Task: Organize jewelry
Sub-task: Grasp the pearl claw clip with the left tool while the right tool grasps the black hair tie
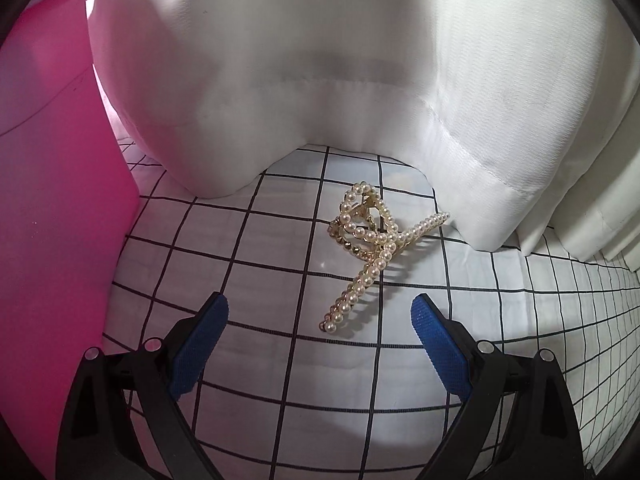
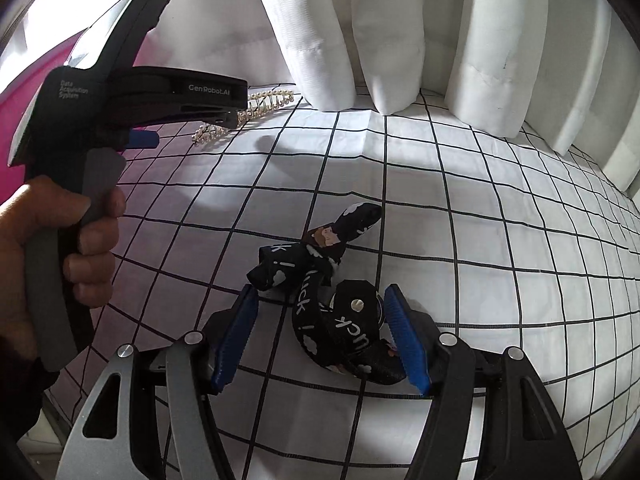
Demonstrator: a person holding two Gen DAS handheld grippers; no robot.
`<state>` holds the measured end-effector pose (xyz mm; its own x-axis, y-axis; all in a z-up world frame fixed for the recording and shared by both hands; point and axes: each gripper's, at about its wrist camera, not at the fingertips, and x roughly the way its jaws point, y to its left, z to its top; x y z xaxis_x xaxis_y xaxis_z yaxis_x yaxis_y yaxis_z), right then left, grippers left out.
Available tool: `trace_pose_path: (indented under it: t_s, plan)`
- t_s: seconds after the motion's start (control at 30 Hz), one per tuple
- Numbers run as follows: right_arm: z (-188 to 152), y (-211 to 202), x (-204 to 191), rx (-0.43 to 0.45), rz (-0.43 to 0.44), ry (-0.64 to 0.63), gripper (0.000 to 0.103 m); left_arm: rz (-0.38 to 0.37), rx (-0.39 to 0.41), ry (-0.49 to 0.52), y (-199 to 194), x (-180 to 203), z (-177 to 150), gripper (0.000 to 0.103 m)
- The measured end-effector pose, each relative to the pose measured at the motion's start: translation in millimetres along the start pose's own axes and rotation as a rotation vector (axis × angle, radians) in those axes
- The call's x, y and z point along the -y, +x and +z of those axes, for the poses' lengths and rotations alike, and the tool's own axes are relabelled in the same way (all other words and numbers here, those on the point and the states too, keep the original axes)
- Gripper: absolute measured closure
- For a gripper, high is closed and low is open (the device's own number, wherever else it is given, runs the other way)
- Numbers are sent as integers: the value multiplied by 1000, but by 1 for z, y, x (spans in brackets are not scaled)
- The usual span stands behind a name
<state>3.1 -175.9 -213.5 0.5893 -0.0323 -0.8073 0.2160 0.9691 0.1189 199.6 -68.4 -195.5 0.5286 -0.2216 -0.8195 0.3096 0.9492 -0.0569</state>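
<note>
A gold hair claw covered in pearls [image 1: 370,240] lies on the white grid-patterned cloth [image 1: 260,272], just ahead of my open left gripper [image 1: 320,320]; its lower tip reaches between the blue pads. It also shows in the right wrist view [image 2: 244,114], partly hidden behind the left gripper's body [image 2: 132,96]. A black printed strap with white lettering and a snap button [image 2: 332,280] lies coiled on the cloth. My right gripper [image 2: 322,296] is open around it, the right pad [image 2: 404,336] close against the strap.
A pink box [image 1: 52,240] stands at the left, close to the left gripper. White curtain folds [image 1: 320,80] hang along the back edge of the cloth, also in the right wrist view [image 2: 400,32]. A hand [image 2: 60,248] holds the left gripper's handle.
</note>
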Motion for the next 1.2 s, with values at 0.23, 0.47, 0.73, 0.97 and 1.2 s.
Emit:
trace_pose_path:
  t_s: [0.23, 0.47, 0.73, 0.97, 1.2]
  plan:
    - [3, 5, 0, 18, -21, -5, 40, 23, -18, -10, 22, -1, 10, 12]
    - [6, 9, -1, 32, -35, -19, 41, 44, -10, 28, 30, 4, 15, 14]
    - [11, 14, -1, 30, -47, -36, 42, 1, 25, 78, 23, 15, 18, 53]
    - [14, 14, 4, 43, -69, -36, 75, -61, 16, 71, 13, 16, 19, 93]
    - [12, 8, 10, 60, -33, -15, 81, -116, 17, 57, -10, 12, 8, 95]
